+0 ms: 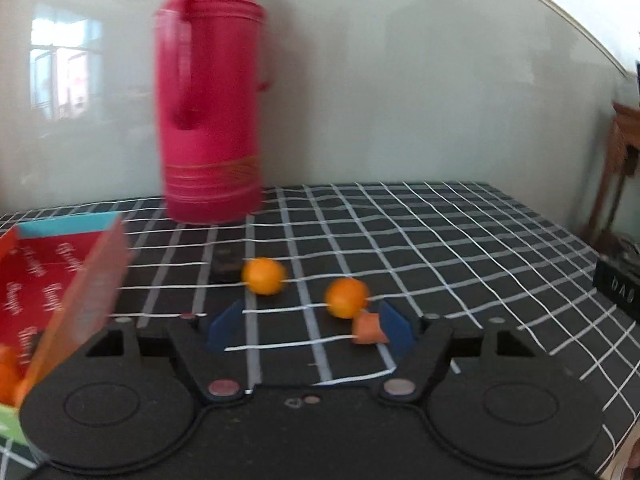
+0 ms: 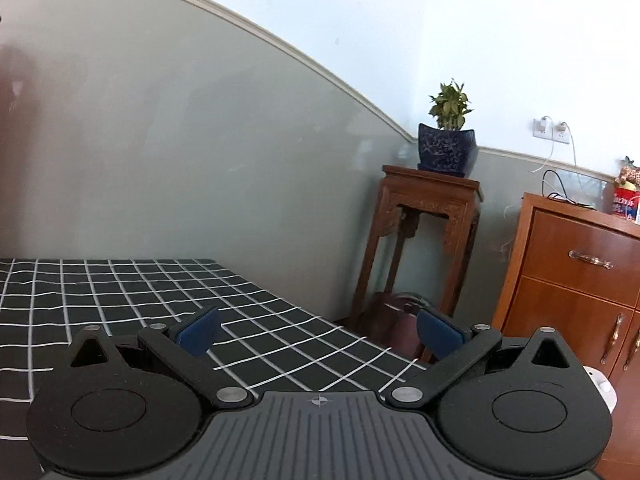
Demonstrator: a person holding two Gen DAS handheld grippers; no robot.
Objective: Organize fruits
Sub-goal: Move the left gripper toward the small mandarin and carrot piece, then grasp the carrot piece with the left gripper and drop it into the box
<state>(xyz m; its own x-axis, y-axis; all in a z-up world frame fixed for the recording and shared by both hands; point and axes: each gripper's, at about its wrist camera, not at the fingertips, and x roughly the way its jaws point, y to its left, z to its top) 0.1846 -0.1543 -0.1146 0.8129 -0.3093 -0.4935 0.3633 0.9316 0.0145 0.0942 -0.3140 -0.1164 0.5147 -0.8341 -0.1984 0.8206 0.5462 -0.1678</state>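
Observation:
Two round oranges lie on the black checked tablecloth (image 1: 440, 240) in the left wrist view: one orange (image 1: 264, 275) further back, the other orange (image 1: 346, 297) nearer. A small orange chunk (image 1: 369, 330) lies just inside the right pad; I cannot tell whether it touches it. My left gripper (image 1: 310, 330) is open low over the cloth, just short of both oranges. A red-lined box (image 1: 52, 280) stands at the left, with orange fruit (image 1: 8, 372) in its near corner. My right gripper (image 2: 318, 334) is open and empty over the table's right edge.
A tall pink thermos (image 1: 212, 120) stands at the back by the wall. A small dark object (image 1: 226, 266) lies behind the far orange. A black lettered item (image 1: 618, 292) sits at the right edge. Beyond the table are a wooden plant stand (image 2: 428, 216) and a cabinet (image 2: 580, 280).

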